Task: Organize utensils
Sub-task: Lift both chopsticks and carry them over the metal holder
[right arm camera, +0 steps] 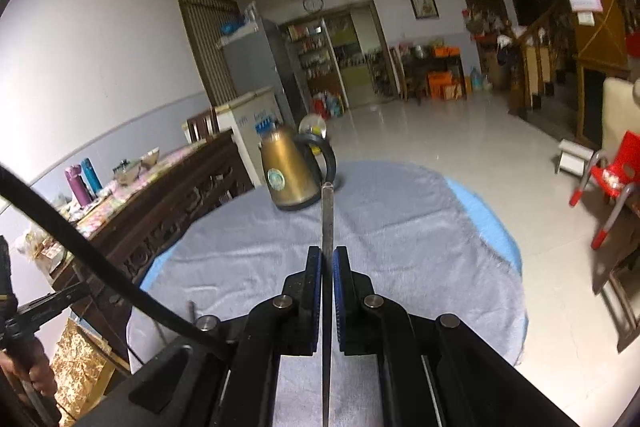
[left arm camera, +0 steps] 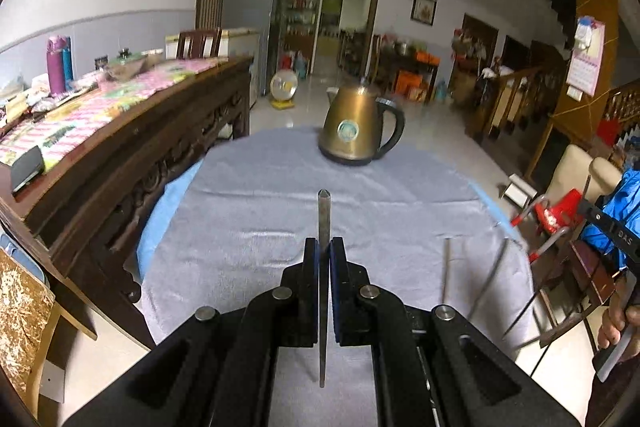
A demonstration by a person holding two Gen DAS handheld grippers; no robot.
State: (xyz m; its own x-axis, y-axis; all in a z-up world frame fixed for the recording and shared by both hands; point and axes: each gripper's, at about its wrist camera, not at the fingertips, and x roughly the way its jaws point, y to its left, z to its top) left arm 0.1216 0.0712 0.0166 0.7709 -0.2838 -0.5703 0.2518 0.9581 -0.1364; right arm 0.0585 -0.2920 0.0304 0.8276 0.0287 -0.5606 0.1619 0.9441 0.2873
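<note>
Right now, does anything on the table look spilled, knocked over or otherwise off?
Nothing stands out. The kettle stands upright on the grey cloth, with no spill in sight. Each gripper's fingers are shut on a thin metal rod: left gripper, right gripper. More rods at the cloth's right edge are too blurred to judge.

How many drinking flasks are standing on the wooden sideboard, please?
2: a purple flask and a teal flask right next to it, both upright among the clutter on the sideboard, near the wall. The clutter there could hide others.
</note>
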